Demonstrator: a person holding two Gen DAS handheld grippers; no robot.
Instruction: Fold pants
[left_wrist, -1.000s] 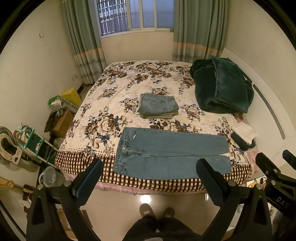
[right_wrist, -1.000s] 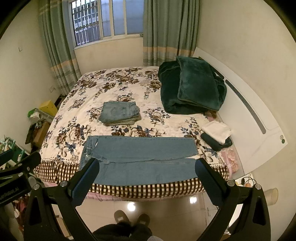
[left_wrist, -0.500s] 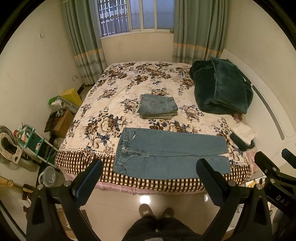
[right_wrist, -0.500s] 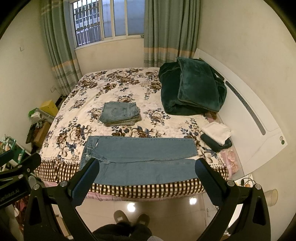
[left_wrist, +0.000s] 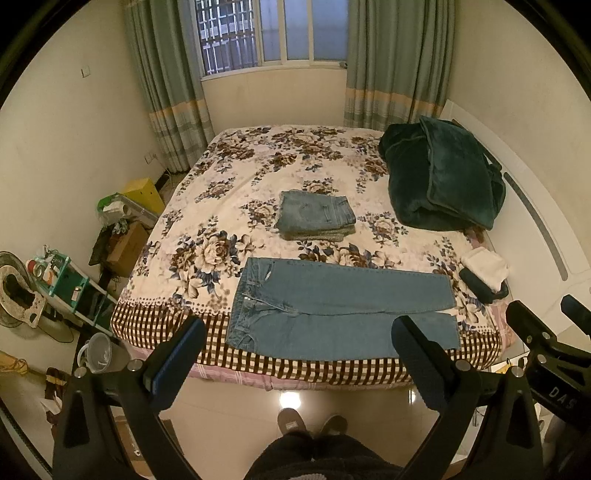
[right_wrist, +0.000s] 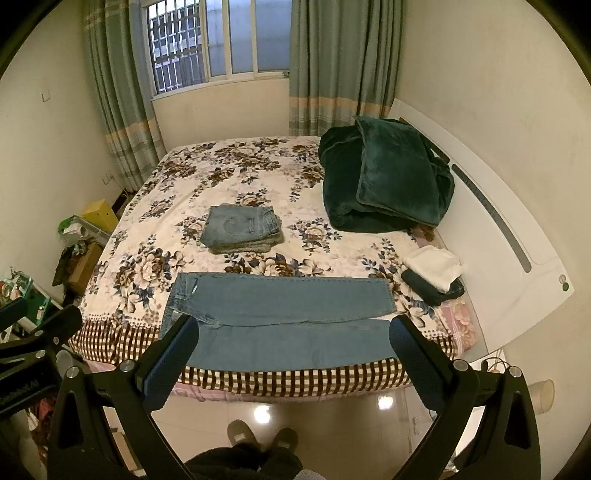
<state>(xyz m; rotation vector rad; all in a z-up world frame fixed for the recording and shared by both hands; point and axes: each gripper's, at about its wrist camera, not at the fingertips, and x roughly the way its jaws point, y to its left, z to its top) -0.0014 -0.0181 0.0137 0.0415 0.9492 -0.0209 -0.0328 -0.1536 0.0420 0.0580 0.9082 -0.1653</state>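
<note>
A pair of blue jeans (left_wrist: 340, 306) lies flat along the near edge of the floral bed (left_wrist: 229, 192), waist to the left, legs to the right; it also shows in the right wrist view (right_wrist: 280, 317). My left gripper (left_wrist: 297, 354) is open and empty, held above the floor in front of the bed, apart from the jeans. My right gripper (right_wrist: 291, 354) is open and empty at the same height. A folded pair of jeans (left_wrist: 314, 216) sits on a stack mid-bed, also seen in the right wrist view (right_wrist: 242, 229).
A dark green blanket (left_wrist: 439, 184) is heaped at the back right by the white headboard (left_wrist: 535, 221). White and dark folded clothes (left_wrist: 484, 273) lie at the right edge. Boxes and a shelf (left_wrist: 66, 277) crowd the floor left. My slippers (left_wrist: 310, 424) stand before the bed.
Both views have drifted very slightly; the jeans and grippers hold the same places.
</note>
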